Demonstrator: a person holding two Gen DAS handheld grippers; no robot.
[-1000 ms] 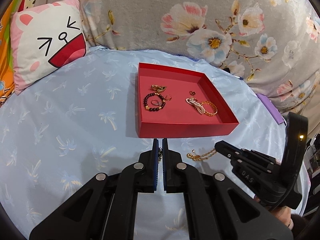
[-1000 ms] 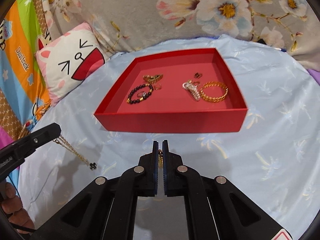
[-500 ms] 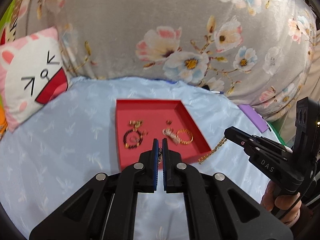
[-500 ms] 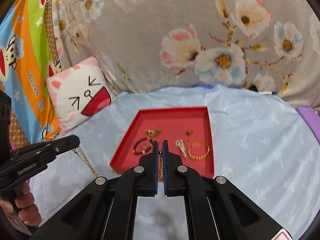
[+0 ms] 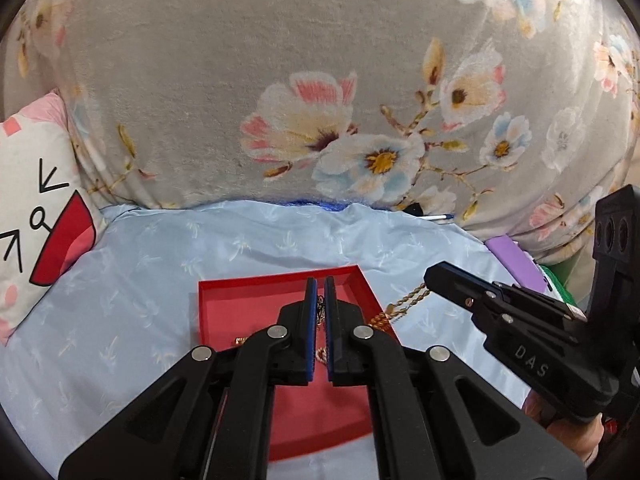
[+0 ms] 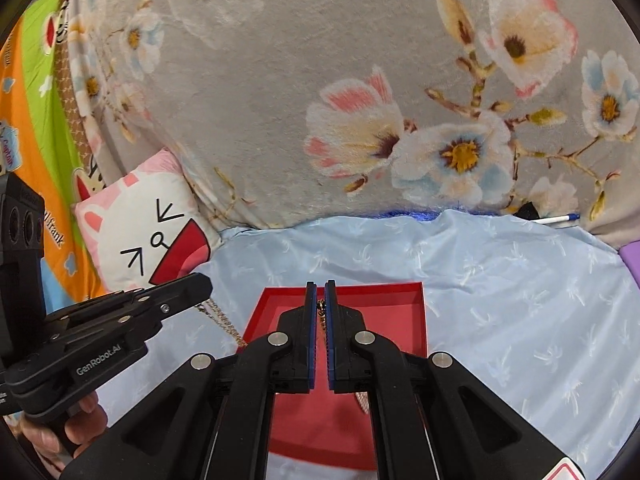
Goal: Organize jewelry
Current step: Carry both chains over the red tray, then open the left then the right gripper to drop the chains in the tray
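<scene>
- Left claw (image 5: pixel 319 292) and right claw (image 6: pixel 320 294) are each clamped on an end of the gold chain (image 5: pixel 404 305).
- Keep it taut, then lower it evenly into the red tray (image 6: pixel 412 322).

Both grippers (image 5: pixel 319 292) and gold chain (image 5: pixel 404 306), now higher above tray (image 5: pixel 224 312).

Both grippers are held up side by side, angled downward. The left gripper (image 5: pixel 320 284) has its jaws pressed together on a thin chain (image 5: pixel 320 314). The right gripper (image 6: pixel 320 286) is likewise clamped, pinching a gold chain (image 6: pixel 321 308). A hand (image 6: pixel 76 420) grips the left handle from below; fingers (image 5: pixel 568 436) wrap the right handle.
</scene>
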